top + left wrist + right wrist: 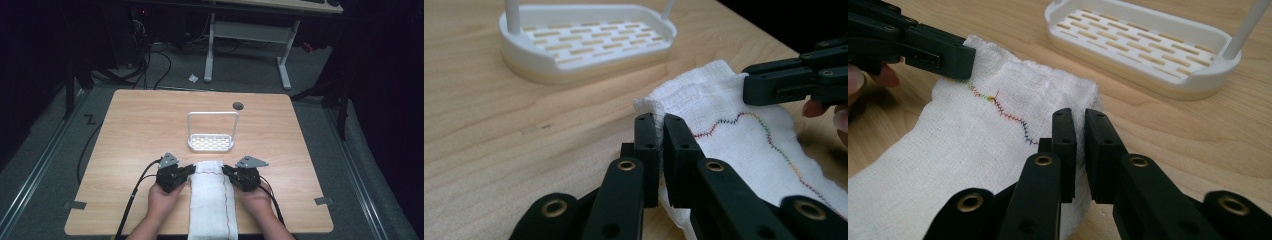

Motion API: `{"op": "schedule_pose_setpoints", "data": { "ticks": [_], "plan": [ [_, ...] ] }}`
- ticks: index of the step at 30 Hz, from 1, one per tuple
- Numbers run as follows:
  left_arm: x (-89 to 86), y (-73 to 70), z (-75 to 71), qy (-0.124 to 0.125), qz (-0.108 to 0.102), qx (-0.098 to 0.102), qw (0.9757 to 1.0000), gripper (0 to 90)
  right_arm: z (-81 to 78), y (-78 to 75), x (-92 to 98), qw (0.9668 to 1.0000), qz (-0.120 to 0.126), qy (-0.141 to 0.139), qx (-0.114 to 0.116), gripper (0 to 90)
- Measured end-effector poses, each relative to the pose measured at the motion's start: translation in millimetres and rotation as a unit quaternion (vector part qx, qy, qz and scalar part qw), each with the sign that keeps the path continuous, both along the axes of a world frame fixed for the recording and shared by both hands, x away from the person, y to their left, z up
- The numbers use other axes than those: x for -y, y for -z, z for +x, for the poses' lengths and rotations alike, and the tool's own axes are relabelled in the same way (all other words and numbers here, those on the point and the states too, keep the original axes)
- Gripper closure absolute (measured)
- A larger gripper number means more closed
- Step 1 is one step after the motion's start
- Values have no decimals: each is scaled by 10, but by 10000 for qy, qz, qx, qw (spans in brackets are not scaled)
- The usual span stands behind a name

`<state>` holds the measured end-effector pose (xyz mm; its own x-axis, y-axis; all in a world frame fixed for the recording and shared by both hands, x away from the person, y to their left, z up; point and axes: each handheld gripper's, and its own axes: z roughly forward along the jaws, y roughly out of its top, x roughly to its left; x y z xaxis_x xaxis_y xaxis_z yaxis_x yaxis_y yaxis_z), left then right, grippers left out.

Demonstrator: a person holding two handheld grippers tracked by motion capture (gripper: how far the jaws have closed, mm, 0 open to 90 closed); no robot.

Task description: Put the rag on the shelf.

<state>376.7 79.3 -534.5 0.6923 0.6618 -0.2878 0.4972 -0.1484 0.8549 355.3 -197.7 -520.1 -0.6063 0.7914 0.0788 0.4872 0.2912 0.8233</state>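
While a folded white cloth (212, 200) lies along the near edge of the wooden table (130, 130), each gripper pinches one of its far corners — the left gripper (663, 131) with jaws nearly together on the left corner, the right gripper (1079, 125) likewise on the right. A wavy multicoloured stitch line (1013, 120) runs down the cloth. Just beyond stands a white slotted tray (210, 144) with an upright loop handle — apart from the cloth.

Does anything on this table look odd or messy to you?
Nothing is spilled or broken. Two small things: the white cloth hangs over the table's near edge, and its coloured stitching wanders instead of running straight. The left gripper and right gripper each pinch a far corner. The white rack stands upright behind.
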Motion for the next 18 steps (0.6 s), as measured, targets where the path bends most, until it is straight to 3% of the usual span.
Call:
{"op": "schedule_pose_setpoints", "data": {
  "ticks": [6, 8, 12, 18],
  "plan": [
    [-58, -79, -9, -40, -270, 4, 9996, 861, -80, -119, 7, 9996, 129, -26, 250, 840],
    [-49, -154, -46, -65, -297, 124, 9995, 862, -105, -179, 1, 9994, 143, -51, 327, 841],
    [-32, -384, -107, -115, -272, 420, 9987, 862, -124, -319, 34, 9982, 413, -51, 439, 842],
    [-12, -737, -114, -55, -322, 751, 9966, 862, -114, -557, 75, 9958, 498, -94, 769, 842]
  ]
}}
